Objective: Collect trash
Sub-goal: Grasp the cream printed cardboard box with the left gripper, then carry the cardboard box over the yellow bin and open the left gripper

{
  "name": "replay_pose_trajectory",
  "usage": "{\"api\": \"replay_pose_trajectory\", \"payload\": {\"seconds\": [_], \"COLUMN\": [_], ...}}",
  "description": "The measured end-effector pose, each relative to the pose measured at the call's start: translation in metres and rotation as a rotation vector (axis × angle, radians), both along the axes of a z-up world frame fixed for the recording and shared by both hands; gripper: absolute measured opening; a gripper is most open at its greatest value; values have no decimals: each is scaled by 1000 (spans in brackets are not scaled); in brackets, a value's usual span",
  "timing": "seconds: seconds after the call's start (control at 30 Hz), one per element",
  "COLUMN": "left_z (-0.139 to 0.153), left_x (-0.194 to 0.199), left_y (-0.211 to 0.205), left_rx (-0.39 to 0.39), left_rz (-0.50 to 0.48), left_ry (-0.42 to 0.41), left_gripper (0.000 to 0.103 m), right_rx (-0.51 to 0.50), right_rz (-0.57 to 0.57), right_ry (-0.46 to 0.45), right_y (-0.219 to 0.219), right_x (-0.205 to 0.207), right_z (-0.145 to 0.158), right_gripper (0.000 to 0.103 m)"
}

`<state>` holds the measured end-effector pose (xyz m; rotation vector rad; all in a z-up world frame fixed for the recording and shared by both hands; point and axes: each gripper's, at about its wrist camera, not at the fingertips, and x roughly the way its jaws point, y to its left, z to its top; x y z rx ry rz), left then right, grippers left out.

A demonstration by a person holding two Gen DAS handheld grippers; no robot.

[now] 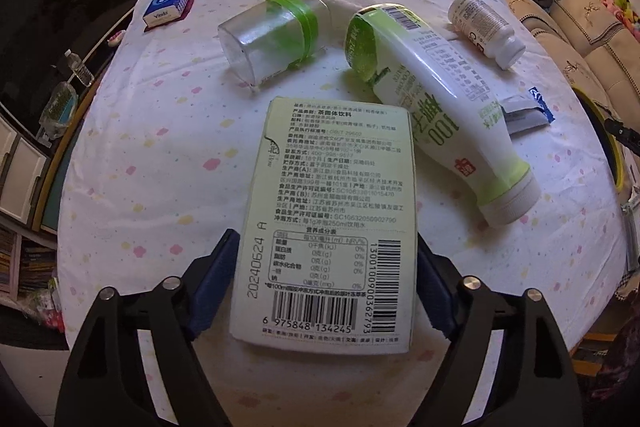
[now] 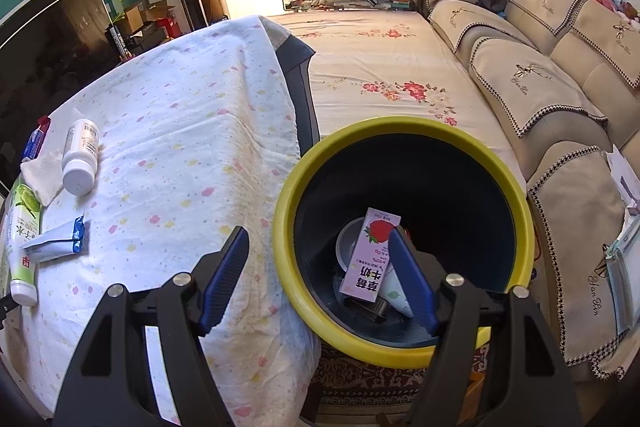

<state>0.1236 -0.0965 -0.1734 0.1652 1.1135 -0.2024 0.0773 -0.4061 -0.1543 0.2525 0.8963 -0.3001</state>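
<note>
Left wrist view: left gripper point(image 1: 322, 281) has its blue fingers point(image 1: 214, 279) apart, straddling a pale green printed carton point(image 1: 328, 211) lying flat near the bench's point(image 1: 140, 167) near edge, without clamping it. Beyond lie a white-and-green plastic bottle point(image 1: 432, 107) and a clear plastic cup point(image 1: 268, 35). Right gripper point(image 2: 318, 279) hangs empty, fingers apart, over a yellow-rimmed dark bin point(image 2: 404, 349) holding a pink strawberry milk carton point(image 2: 370, 257).

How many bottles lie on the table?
2: a tall green-and-white bottle beside the green carton, and a small white bottle behind it. None seem hidden.
</note>
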Motion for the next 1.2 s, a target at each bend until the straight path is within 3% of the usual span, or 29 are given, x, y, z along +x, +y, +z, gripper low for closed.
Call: {"api": "replay_pose_trajectory", "payload": {"seconds": [0.23,0.3,0.6,0.8,1.0,1.2], "left_z": [-5,-3,14,44,82,107], "left_x": [13,13,-2,-22,-36,-33], "left_y": [-6,-6,5,5,-25,-97], "left_rx": [0,-2,-24,-48,-92,-139], "left_rz": [-24,-36,-32,-54,-162,-349], "left_ry": [5,0,-62,-133,-211,-239], "left_gripper": [87,72,71,71,71,71], "right_rx": [-10,-11,-7,-17,-26,-37], "right_rz": [18,19,30,20,-12,-54], "right_ry": [16,15,23,13,-6,-19], "right_y": [5,5,8,5,-4,-22], "right_x": [1,1,3,-4,-21,-43], "right_z": [-1,-1,-5,0,9,15], "right_gripper": [68,69,69,69,69,69]}}
